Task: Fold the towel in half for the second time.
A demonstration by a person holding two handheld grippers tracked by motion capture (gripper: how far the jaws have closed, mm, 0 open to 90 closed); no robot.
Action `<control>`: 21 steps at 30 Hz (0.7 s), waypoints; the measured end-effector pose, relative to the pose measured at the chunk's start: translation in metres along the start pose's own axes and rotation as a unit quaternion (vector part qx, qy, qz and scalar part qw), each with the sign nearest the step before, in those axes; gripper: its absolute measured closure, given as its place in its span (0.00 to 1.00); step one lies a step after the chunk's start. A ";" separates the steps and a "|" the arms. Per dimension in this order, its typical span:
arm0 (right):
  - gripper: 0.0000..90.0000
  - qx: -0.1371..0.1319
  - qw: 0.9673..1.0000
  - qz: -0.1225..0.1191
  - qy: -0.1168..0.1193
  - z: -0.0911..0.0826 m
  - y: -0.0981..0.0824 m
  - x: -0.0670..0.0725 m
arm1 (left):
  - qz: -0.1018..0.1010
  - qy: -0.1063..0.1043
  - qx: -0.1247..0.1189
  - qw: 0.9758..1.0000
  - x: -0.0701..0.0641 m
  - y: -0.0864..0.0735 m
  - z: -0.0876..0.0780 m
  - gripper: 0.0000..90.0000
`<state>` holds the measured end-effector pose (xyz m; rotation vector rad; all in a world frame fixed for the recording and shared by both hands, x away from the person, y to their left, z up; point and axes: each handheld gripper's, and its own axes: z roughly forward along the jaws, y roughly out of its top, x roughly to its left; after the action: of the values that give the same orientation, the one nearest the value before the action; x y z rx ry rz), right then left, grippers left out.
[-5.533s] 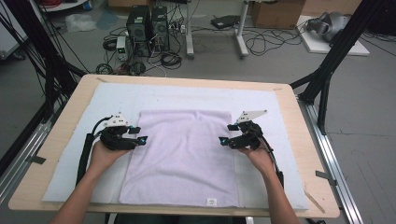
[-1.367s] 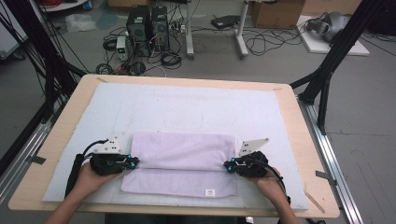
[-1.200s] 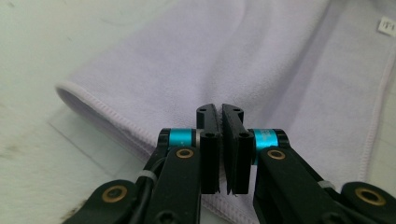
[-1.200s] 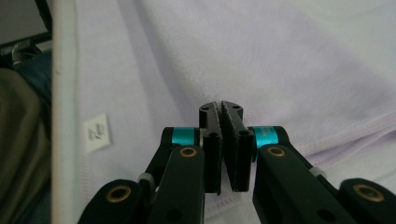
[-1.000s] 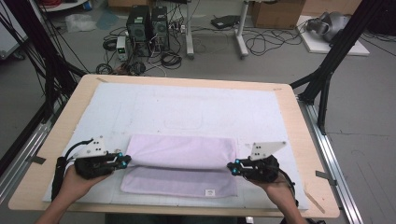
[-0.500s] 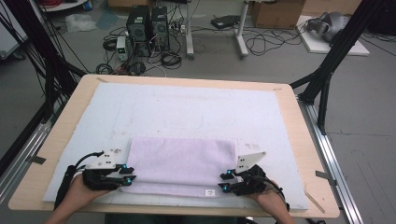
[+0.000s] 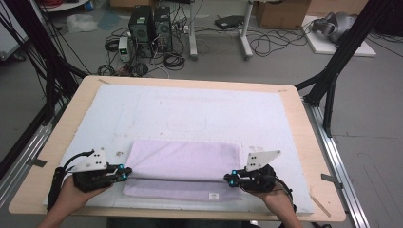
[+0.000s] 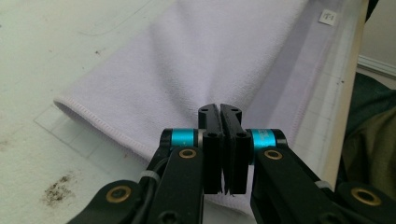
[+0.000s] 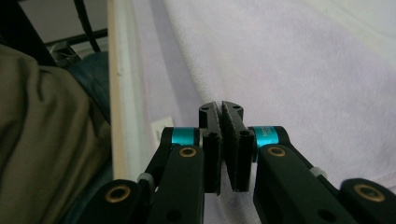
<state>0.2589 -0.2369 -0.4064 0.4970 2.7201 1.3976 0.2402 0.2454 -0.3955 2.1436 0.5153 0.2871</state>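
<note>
**Folded towel lies near the front edge, both tongs pressed together**

Since 5.5 s ago, the pale lilac terry towel [image 7: 183,168] has gone from a spread sheet to a folded band lying across the near part of the white padded mat [image 7: 190,111], and both hands have come back toward the front edge of the light wooden counter [image 7: 304,137]. In the last half second both pairs of jaws closed again after a brief opening.

The left tongs [image 7: 124,174] sit at the towel's left end, jaws pressed together with nothing visible between them in the left gripper view; the towel's hemmed edge passes just under the tips. The right tongs [image 7: 230,180] sit at the towel's right end, also pressed together, with cloth beneath them. A small white label [image 7: 213,195] shows on the lower layer, near the front edge.
</note>
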 end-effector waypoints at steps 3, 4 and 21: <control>0.96 0.003 1.000 -0.007 0.006 -0.003 0.000 0.009 | 0.003 -0.008 0.009 1.000 -0.009 -0.007 0.000 0.97; 0.96 0.005 1.000 -0.008 0.008 -0.003 -0.002 0.012 | 0.003 -0.013 0.014 1.000 -0.012 -0.011 0.000 0.97; 0.83 0.045 0.998 0.010 0.030 0.026 -0.020 0.005 | -0.004 -0.045 0.048 0.998 -0.020 -0.027 0.034 0.97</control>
<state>0.2535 -0.2257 -0.4376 0.4974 2.8439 1.3184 0.2283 0.2259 -0.4380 2.2365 0.4948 0.1626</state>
